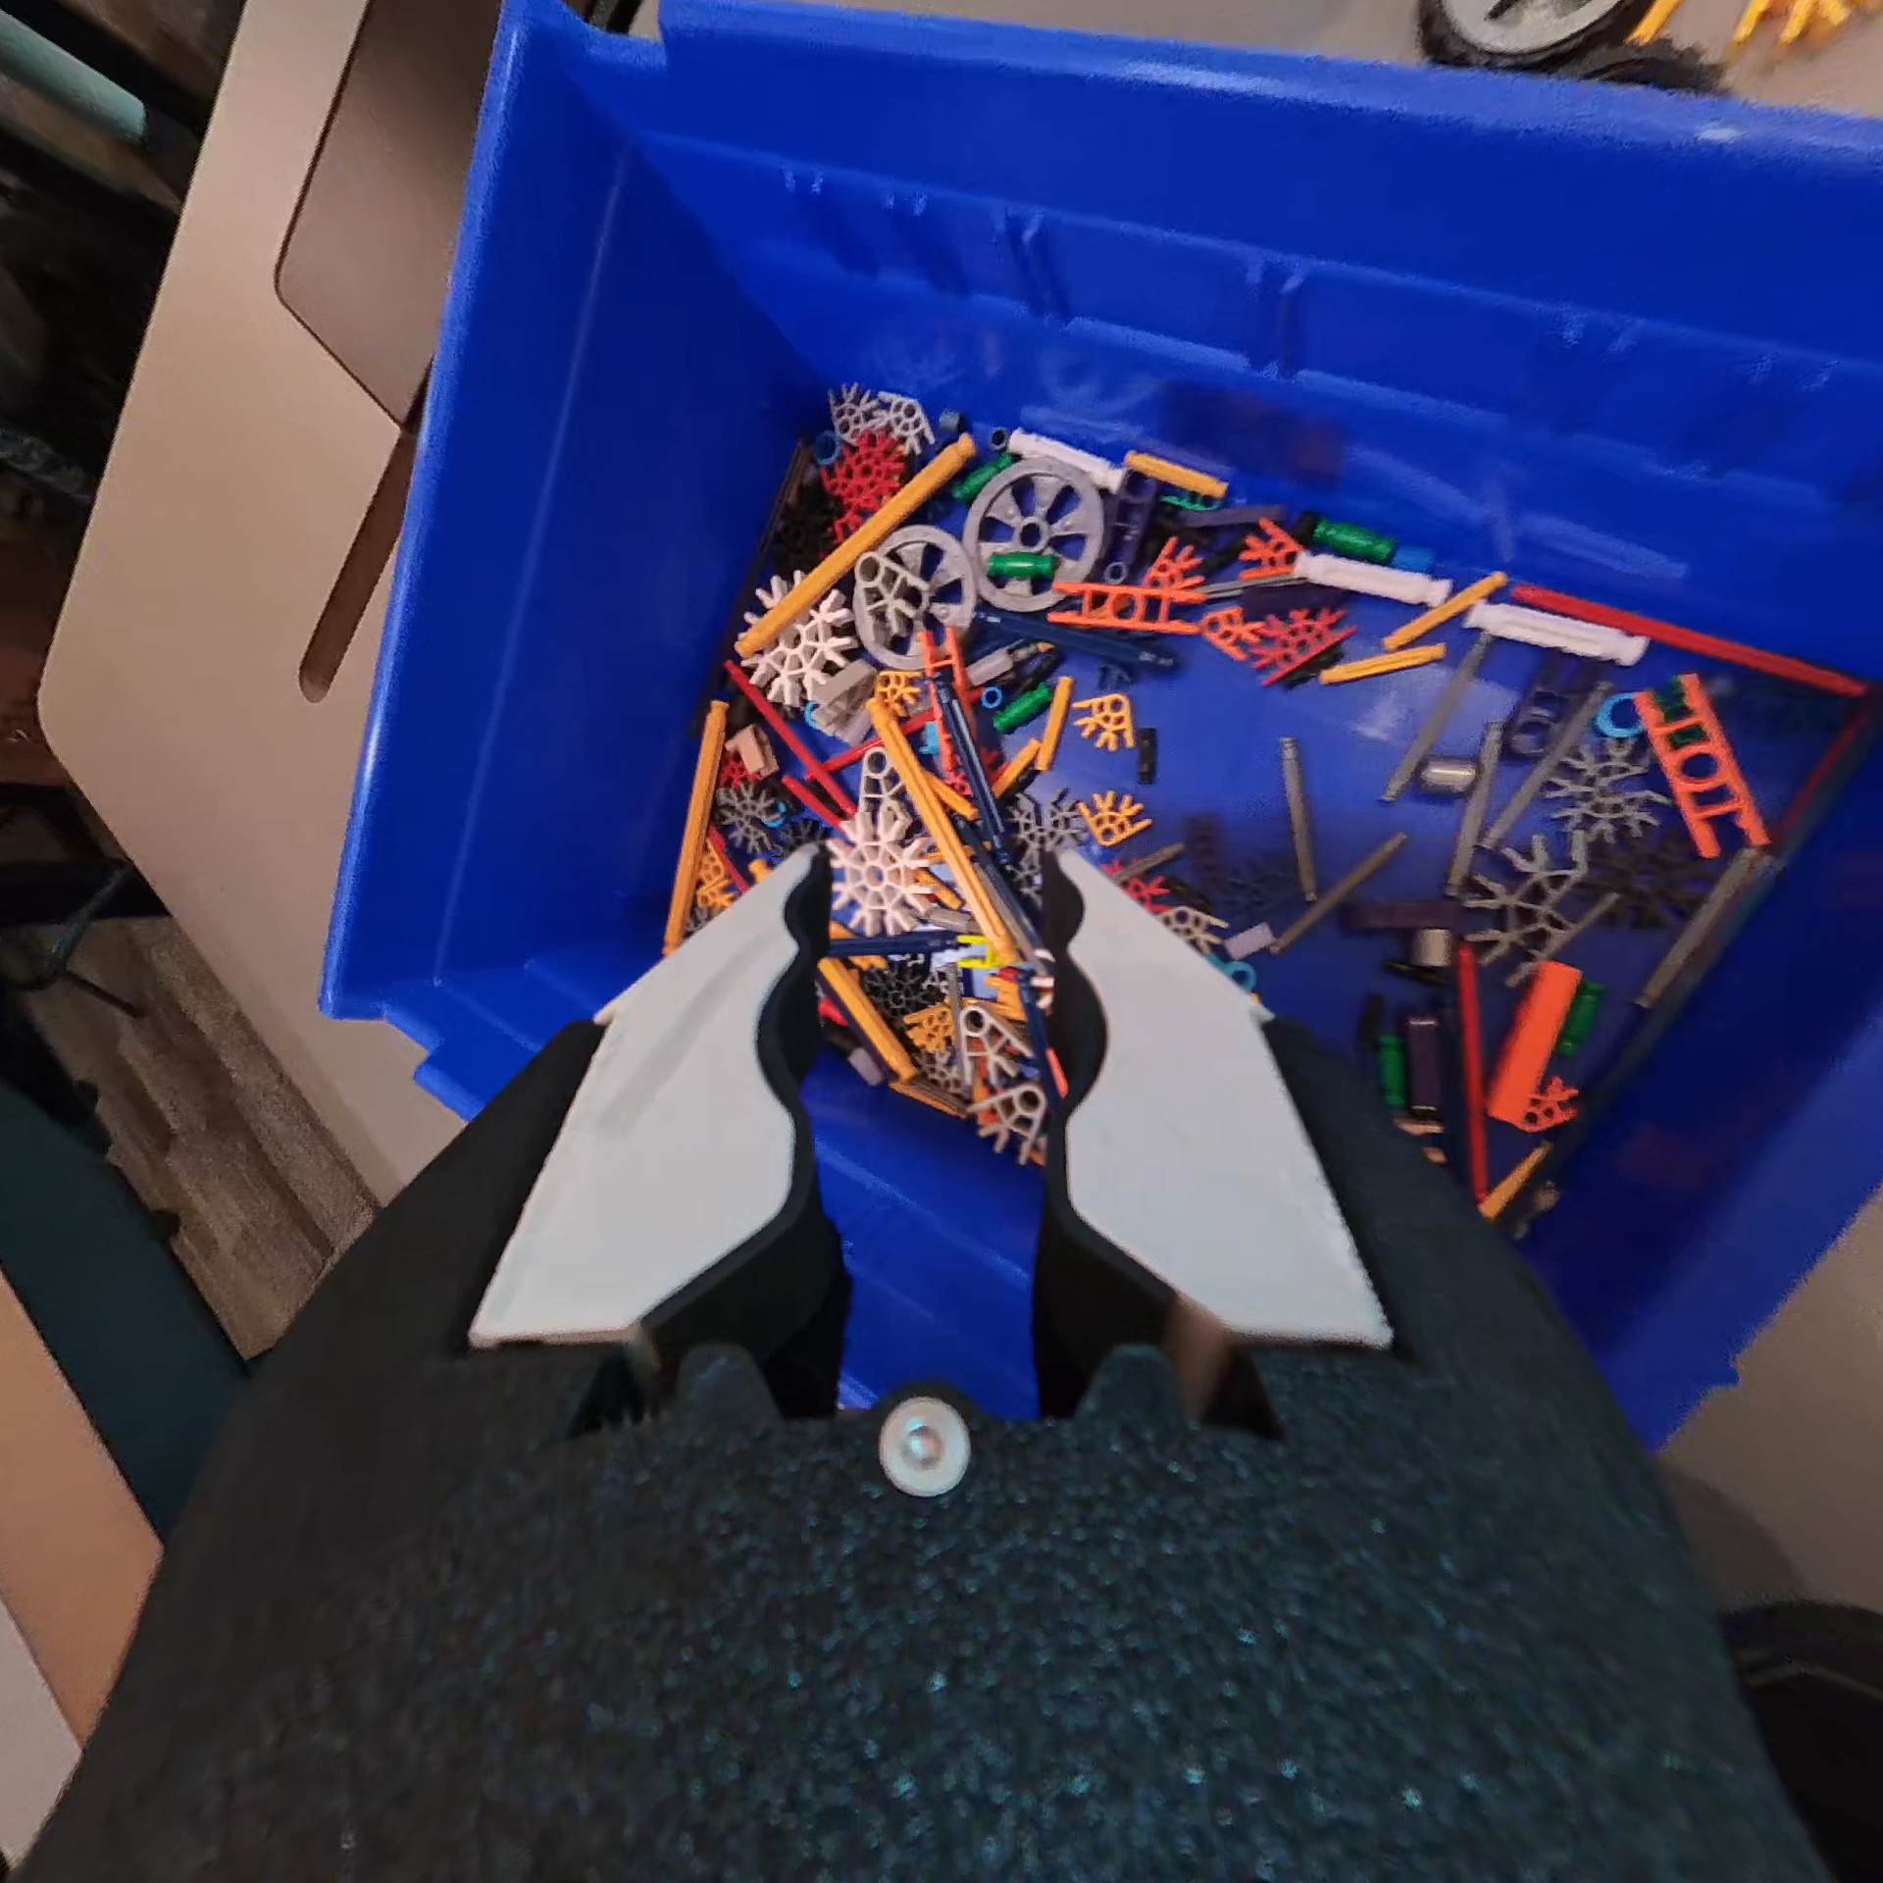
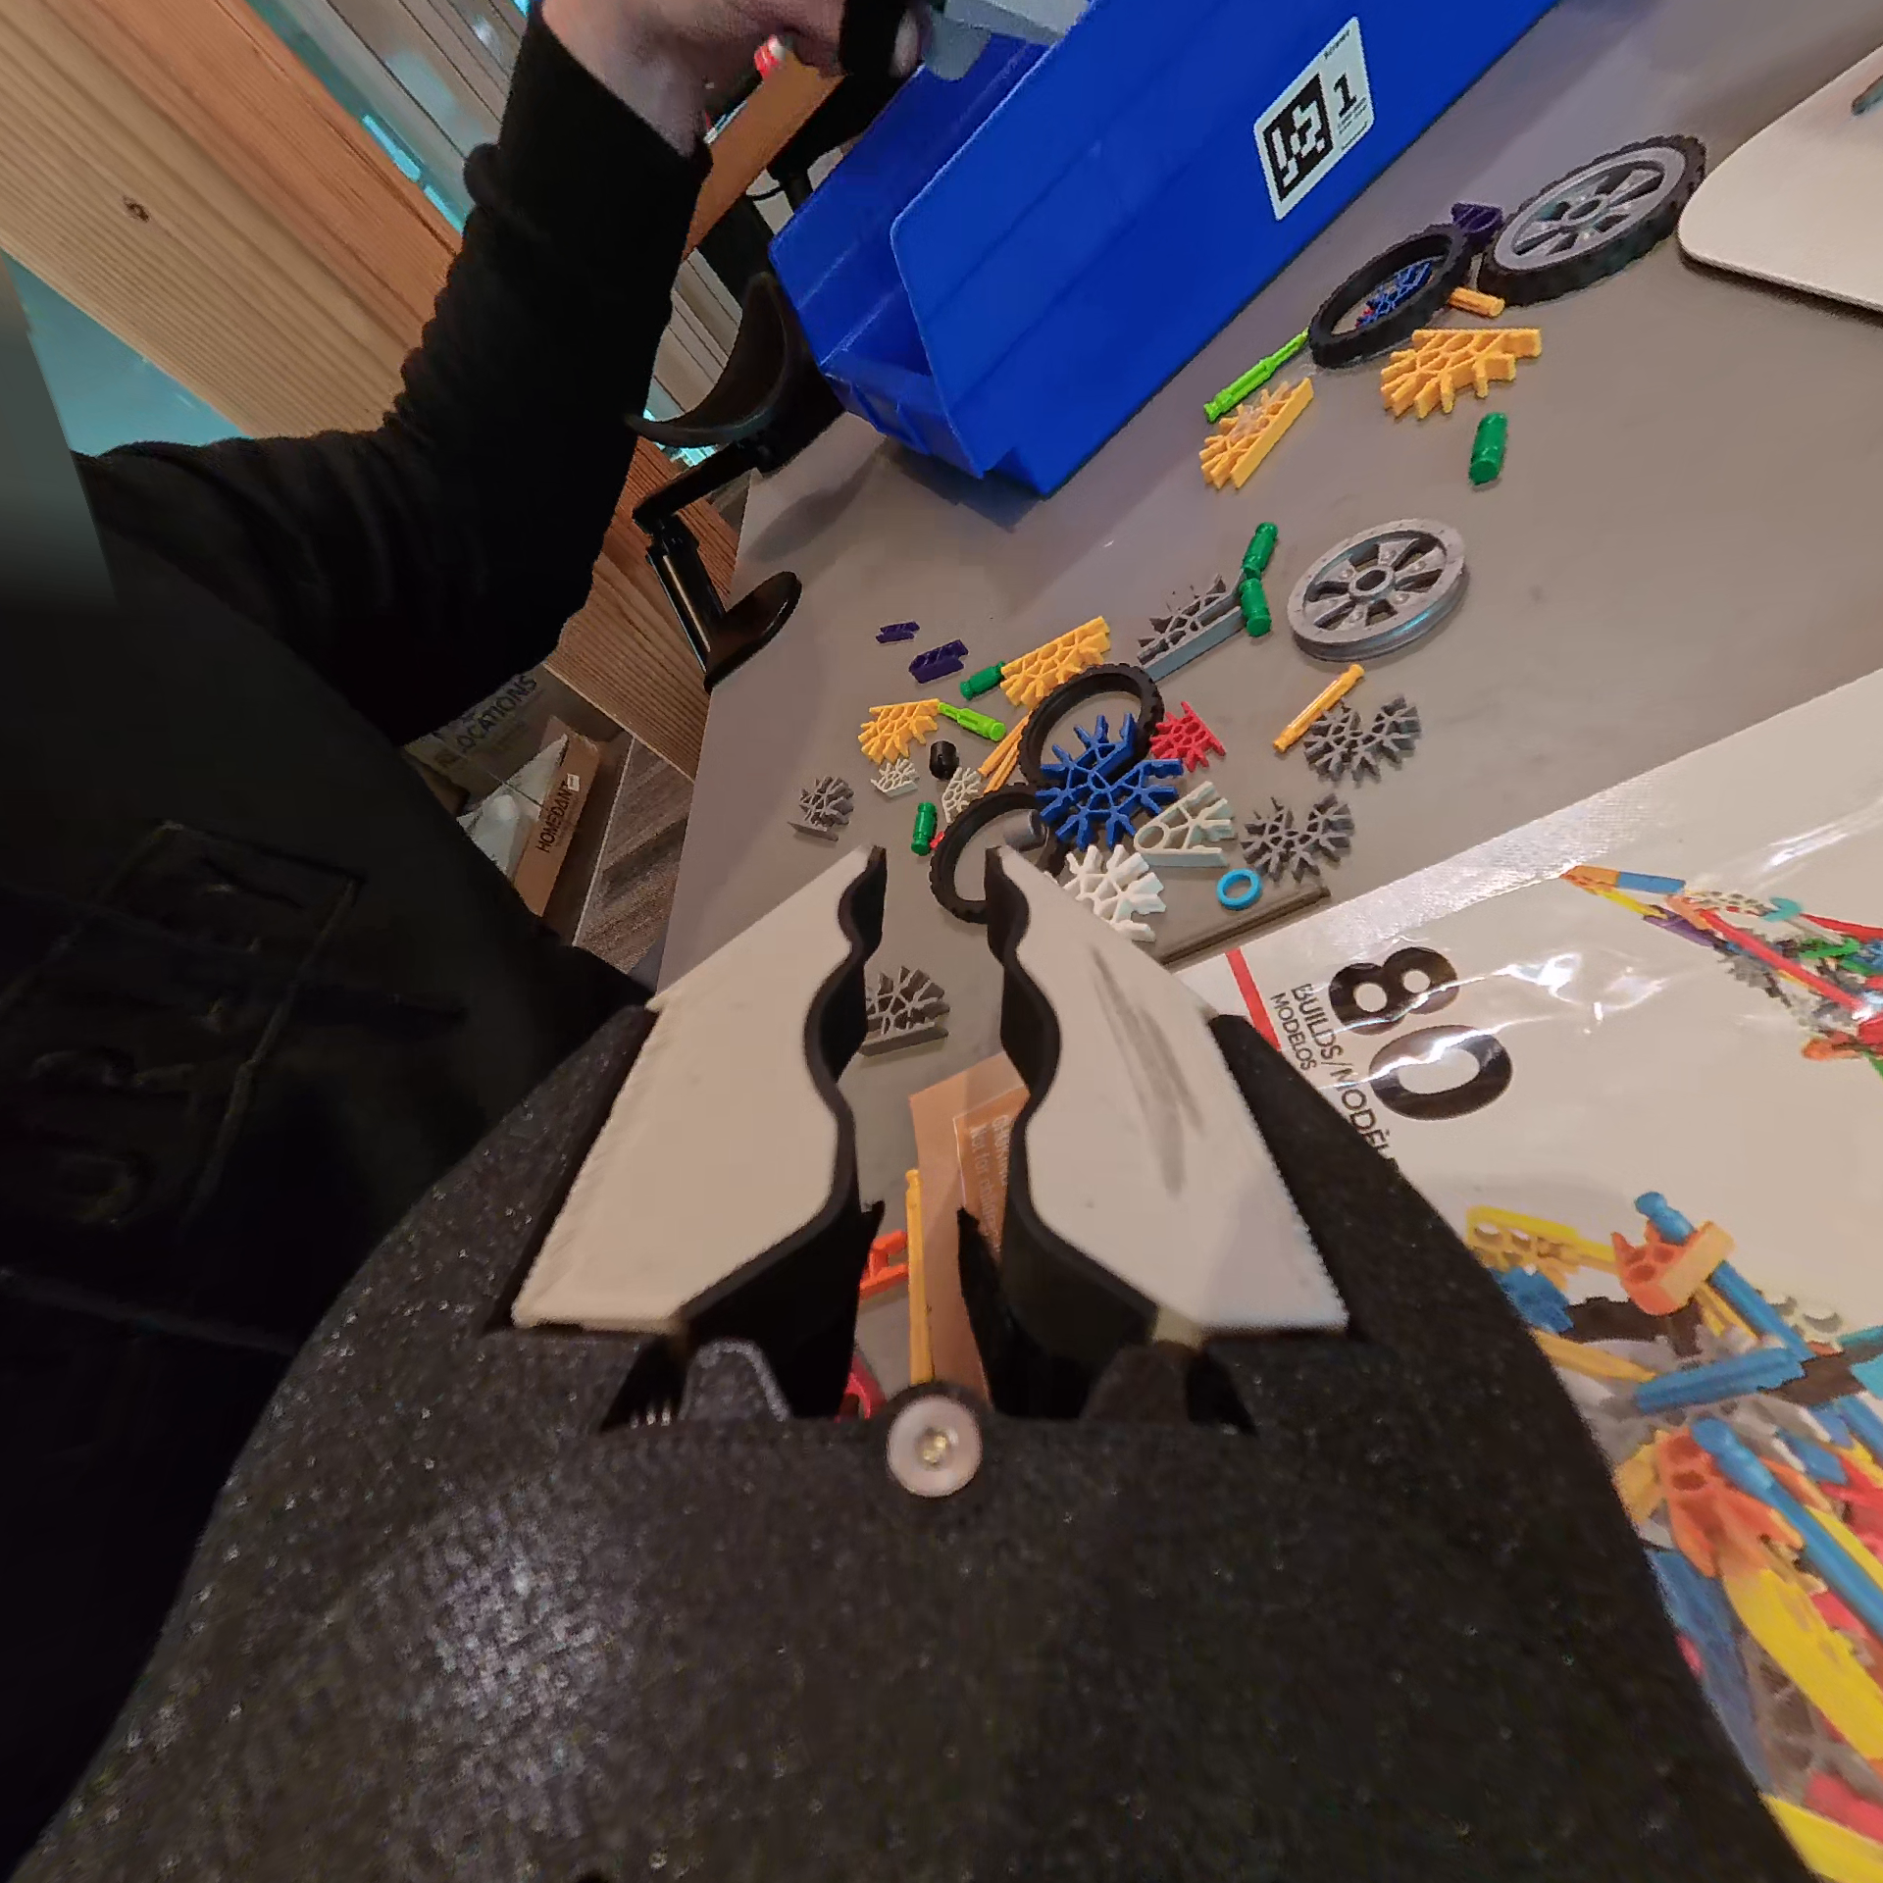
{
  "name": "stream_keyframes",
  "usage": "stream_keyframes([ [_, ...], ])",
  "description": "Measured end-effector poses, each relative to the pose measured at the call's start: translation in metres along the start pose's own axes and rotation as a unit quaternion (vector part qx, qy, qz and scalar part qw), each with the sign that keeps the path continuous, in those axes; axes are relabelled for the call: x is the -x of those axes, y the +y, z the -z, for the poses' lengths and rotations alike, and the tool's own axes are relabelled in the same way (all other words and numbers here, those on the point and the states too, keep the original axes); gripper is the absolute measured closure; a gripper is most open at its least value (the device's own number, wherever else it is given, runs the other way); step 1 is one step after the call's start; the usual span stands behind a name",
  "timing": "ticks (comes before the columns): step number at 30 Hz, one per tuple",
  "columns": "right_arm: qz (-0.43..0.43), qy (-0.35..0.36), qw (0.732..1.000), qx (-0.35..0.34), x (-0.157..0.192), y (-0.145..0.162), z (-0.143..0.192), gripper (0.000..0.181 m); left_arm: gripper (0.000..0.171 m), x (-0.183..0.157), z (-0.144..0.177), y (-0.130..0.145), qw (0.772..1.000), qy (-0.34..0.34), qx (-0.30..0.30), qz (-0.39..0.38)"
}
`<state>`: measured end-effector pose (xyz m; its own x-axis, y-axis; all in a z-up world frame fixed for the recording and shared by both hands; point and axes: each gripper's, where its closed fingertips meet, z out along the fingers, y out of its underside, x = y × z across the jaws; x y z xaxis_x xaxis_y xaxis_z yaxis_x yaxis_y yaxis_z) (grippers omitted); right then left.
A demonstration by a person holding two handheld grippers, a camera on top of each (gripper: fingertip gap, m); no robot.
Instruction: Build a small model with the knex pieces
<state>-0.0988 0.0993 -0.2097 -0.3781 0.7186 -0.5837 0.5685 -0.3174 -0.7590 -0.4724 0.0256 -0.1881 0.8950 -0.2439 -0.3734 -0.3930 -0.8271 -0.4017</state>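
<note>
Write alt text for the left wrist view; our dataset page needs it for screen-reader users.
The open left gripper hangs over a blue plastic bin, its fingertips framing a white snowflake-shaped connector in a heap of coloured construction-toy rods and connectors. Two grey spoked wheels lie farther back in the bin, and dark pieces are scattered to the right.

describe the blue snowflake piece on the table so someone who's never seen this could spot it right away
Start at the big blue plastic bin on the grey tabletop, then look toward the loose pile of construction-toy parts near the right gripper. The blue snowflake-shaped connector lies against a black rubber tyre ring. It is the only blue snowflake; neighbours are grey, white, red or yellow.
</note>
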Motion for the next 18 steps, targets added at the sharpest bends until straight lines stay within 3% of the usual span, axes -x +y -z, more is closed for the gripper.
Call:
stream_keyframes([
  [9, 0.001, -0.004, 1.0, 0.002, 0.001, 0.001, 0.0, 0.163, 0.131, 0.001, -0.043, -0.006, 0.998, 0.052, 0.046, -0.014],
  [14, 0.004, -0.007, 1.0, 0.0, 0.002, 0.001, 0.001, 0.163, 0.134, -0.005, -0.066, 0.014, 0.988, 0.084, 0.129, -0.008],
  [18, 0.007, -0.01, 1.0, 0.002, 0.004, 0.002, 0.0, 0.163, 0.156, -0.02, -0.074, 0.018, 0.979, 0.12, 0.162, -0.023],
])
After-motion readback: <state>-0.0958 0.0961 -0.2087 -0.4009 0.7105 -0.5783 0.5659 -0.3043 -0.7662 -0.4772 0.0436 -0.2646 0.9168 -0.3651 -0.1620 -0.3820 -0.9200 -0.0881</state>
